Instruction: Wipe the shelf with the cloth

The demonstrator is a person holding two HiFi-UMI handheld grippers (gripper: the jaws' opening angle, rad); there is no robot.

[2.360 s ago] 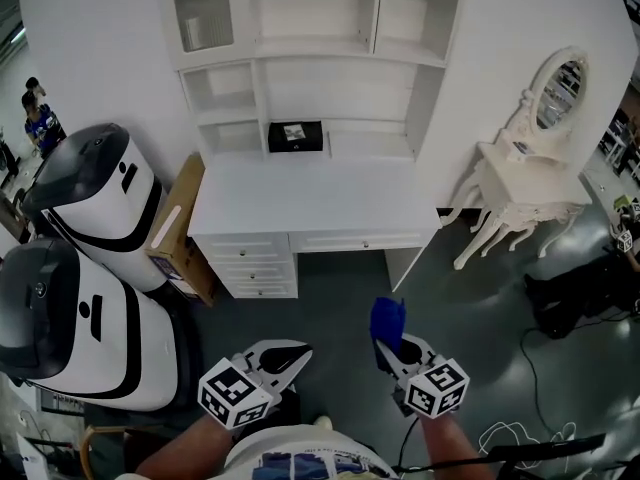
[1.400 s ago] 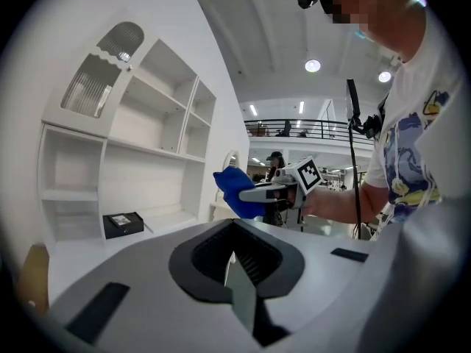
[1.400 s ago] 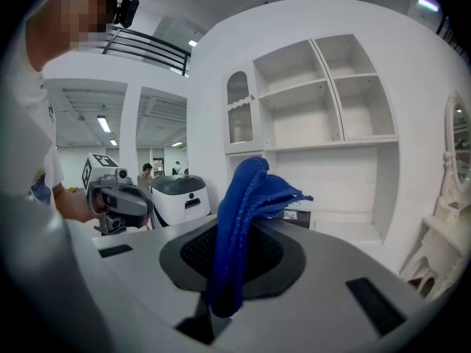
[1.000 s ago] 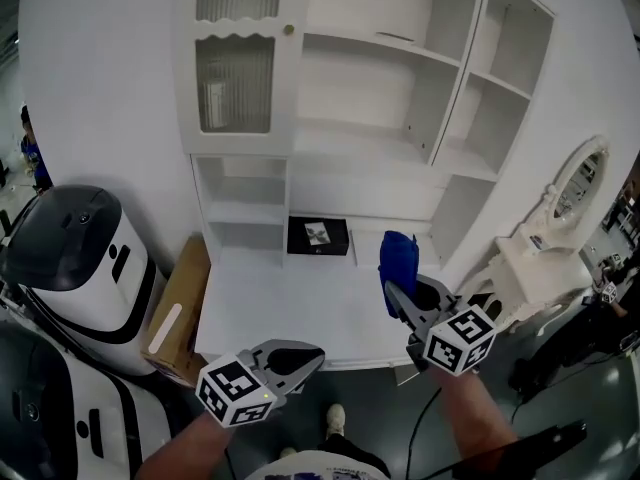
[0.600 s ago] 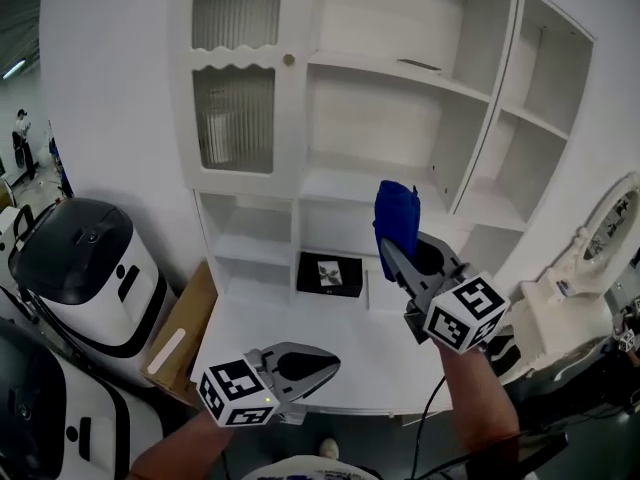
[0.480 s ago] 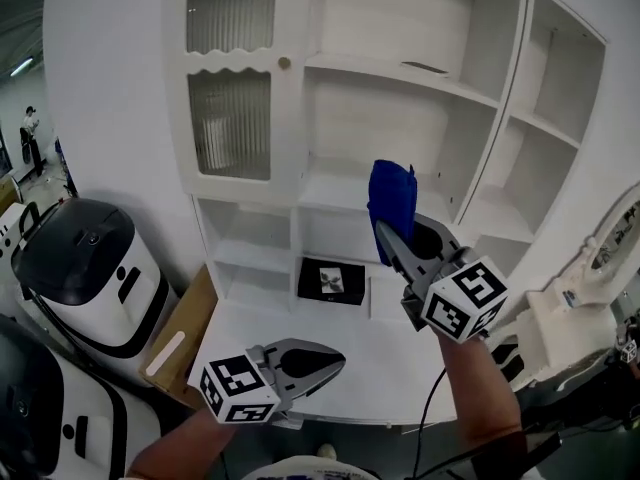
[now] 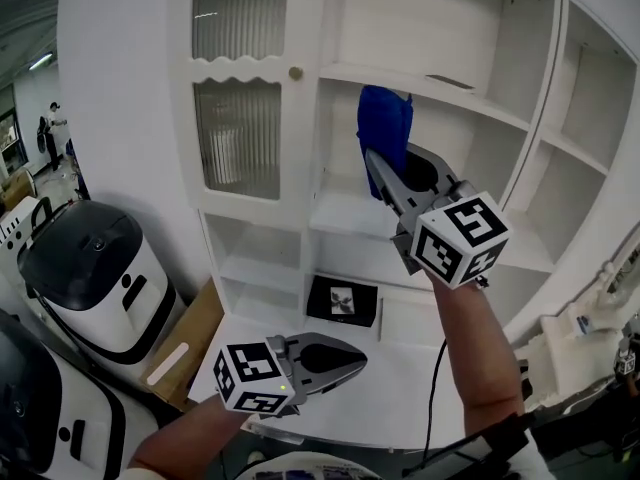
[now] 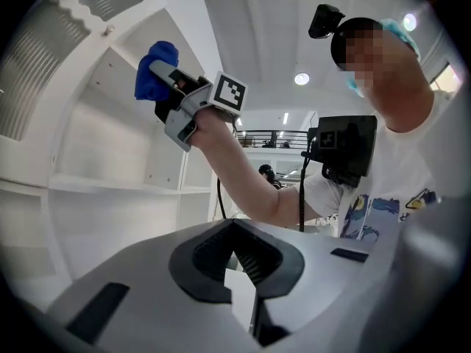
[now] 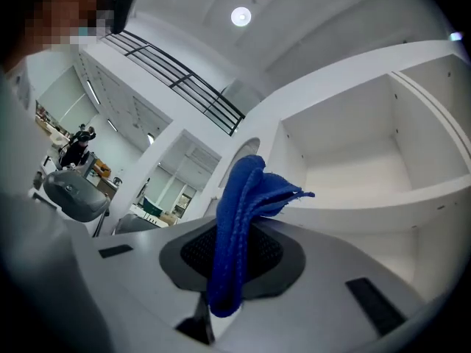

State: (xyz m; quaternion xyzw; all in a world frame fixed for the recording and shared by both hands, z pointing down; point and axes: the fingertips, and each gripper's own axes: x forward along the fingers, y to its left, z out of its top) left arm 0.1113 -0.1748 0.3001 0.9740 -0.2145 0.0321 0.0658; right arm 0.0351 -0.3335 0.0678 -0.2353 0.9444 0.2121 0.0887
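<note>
A blue cloth [image 7: 386, 133] is clamped in my right gripper [image 7: 378, 173], which is shut on it and raised in front of the white shelf unit's middle bay, just below the upper shelf board [image 7: 440, 86]. In the right gripper view the cloth [image 9: 239, 212] hangs folded out of the jaws, with an open white shelf compartment [image 9: 353, 160] beyond it. My left gripper [image 7: 345, 361] stays low over the desk top [image 7: 405, 403], shut and holding nothing. From the left gripper view, the jaws [image 8: 237, 252] meet, and the cloth [image 8: 152, 68] shows high up at the left.
A ribbed glass cabinet door [image 7: 240, 118] is left of the open shelves. A black box [image 7: 343, 301] sits in a cubby at the back of the desk. White and black bins [image 7: 90, 268] and a cardboard box [image 7: 185, 343] stand on the floor at the left.
My right gripper has risen with the cloth from desk height to the upper shelves, and the view has closed in on the shelf unit. The left gripper has stayed low.
</note>
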